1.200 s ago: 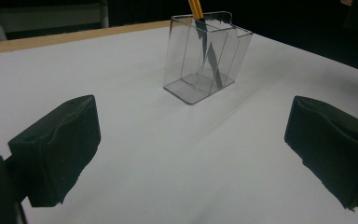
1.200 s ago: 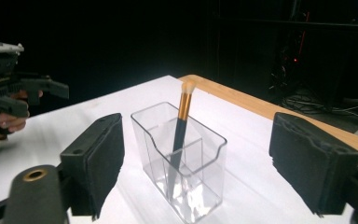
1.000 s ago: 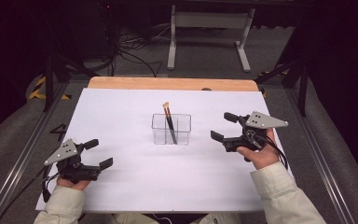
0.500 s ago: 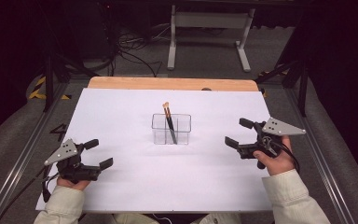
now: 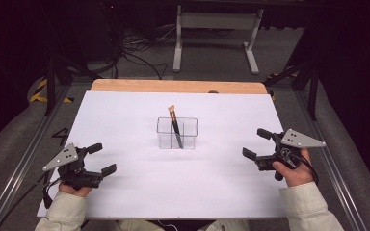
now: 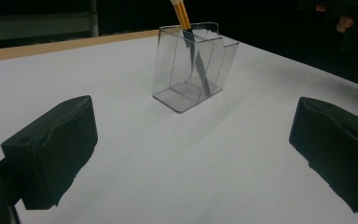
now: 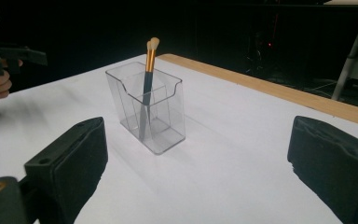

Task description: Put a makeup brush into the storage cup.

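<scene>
A clear plastic holder [image 5: 177, 133] with dividers stands at the middle of the white table sheet [image 5: 173, 192]. A makeup brush [image 5: 174, 124] with black handle and gold ferrule leans inside it, bristles up. My left gripper [image 5: 103, 158] rests open near the front left edge, well apart from the holder. At the right, my right gripper [image 5: 255, 143] is held open, with nothing in it. The left gripper view has the holder [image 6: 189, 65] and brush [image 6: 182, 14] ahead of the wide-apart jaws. The right gripper view shows the holder [image 7: 149, 107] and brush [image 7: 149, 60] between its spread jaws, farther off.
The table's wooden far edge [image 5: 173, 86] borders the sheet. Beyond it a grey metal stand [image 5: 217, 29] and cables [image 5: 135, 48] lie on the dark floor. Metal rails run along both table sides. The other hand and its gripper [image 7: 9, 56] appear at the right gripper view's top left.
My right gripper has drawn away from the holder, moving right and toward the front of the table, still open. The left gripper, holder and brush have stayed put.
</scene>
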`<state>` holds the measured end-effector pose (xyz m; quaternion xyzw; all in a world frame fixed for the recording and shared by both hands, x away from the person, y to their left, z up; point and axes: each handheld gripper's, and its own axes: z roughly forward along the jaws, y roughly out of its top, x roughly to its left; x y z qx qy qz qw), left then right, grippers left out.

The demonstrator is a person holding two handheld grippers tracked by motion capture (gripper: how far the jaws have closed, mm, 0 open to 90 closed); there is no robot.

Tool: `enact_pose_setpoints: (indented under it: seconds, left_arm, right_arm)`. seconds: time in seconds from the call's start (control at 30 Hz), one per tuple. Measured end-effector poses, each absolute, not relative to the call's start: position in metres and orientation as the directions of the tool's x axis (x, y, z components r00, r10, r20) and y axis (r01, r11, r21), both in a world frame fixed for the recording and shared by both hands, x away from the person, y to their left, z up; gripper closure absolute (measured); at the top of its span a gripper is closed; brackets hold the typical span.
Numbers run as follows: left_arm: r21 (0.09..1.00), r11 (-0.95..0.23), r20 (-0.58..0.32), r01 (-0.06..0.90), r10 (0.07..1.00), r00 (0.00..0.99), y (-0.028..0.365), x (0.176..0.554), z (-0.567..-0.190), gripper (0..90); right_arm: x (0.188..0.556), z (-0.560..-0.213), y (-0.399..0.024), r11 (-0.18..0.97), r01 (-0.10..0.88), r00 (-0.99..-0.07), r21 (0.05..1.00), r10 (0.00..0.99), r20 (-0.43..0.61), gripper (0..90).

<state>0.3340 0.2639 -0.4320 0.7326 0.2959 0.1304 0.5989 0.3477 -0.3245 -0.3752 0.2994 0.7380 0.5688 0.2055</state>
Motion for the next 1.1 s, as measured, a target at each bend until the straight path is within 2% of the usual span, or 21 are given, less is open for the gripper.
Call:
enact_pose_setpoints:
  seconds: [0.33, 0.77, 1.1]
  left_arm:
    - [0.957, -0.105, -0.162, 0.27, 0.581, 0.798, 0.266, 0.333, -0.431, 1.2]
    - [0.96, -0.115, -0.148, 0.254, 0.562, 0.814, 0.264, 0.333, -0.433, 0.9]
    - [0.967, -0.065, -0.172, 0.247, 0.55, 0.818, 0.262, 0.332, -0.438, 0.6]
  right_arm:
    - [0.346, -0.393, -0.319, 0.274, 0.209, -0.762, 0.939, 0.647, -0.019, 2.6]
    - [0.345, -0.413, -0.316, 0.21, 0.236, -0.775, 0.949, 0.63, 0.054, 2.6]
    - [0.347, -0.432, -0.315, 0.145, 0.265, -0.769, 0.953, 0.628, 0.118, 2.6]
